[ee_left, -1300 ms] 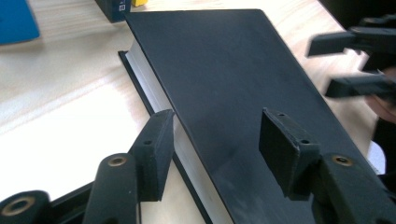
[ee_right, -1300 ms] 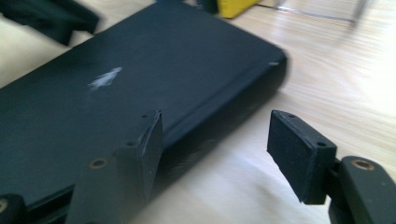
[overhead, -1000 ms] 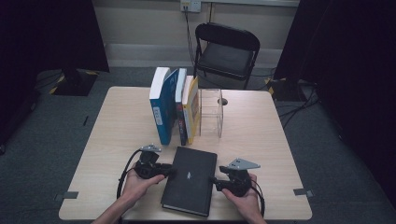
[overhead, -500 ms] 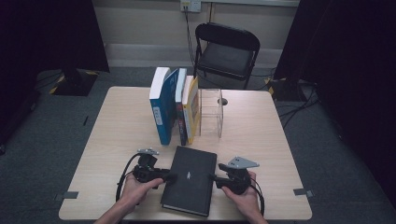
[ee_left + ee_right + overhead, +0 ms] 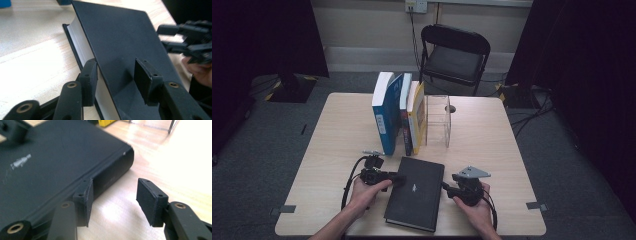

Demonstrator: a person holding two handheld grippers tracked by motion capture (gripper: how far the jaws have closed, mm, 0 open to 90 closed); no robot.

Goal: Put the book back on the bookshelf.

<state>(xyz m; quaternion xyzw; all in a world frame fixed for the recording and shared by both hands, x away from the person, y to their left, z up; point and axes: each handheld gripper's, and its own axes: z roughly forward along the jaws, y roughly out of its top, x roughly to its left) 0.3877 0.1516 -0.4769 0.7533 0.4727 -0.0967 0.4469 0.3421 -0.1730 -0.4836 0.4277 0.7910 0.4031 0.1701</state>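
1. The black book (image 5: 416, 192) lies flat on the near half of the wooden table (image 5: 337, 130), between my two hands, its spine toward my right.

2. My left gripper (image 5: 115, 75) is at the book's left edge. The front cover is lifted a little off the white page block; one pad sits under the cover against the pages, the other stands above the cover — not pressing on it. The jaws have just been opening, with the cover's edge between them.

3. My right gripper (image 5: 113, 200) is at the spine side. Its jaws stand partly apart: one pad (image 5: 85, 195) rests against the spine's lower edge, the other hangs free over bare table, clear of the book. They have just been closing, and nothing is clamped.

4. In the high view my left hand (image 5: 364, 192) and right hand (image 5: 474, 207) flank the book, each gripper pointing inward at it.

5. Farther back stand three upright books (image 5: 397, 112) — blue, dark and yellow — just beside a clear acrylic stand (image 5: 438, 120). A black folding chair (image 5: 454, 55) is behind the table.
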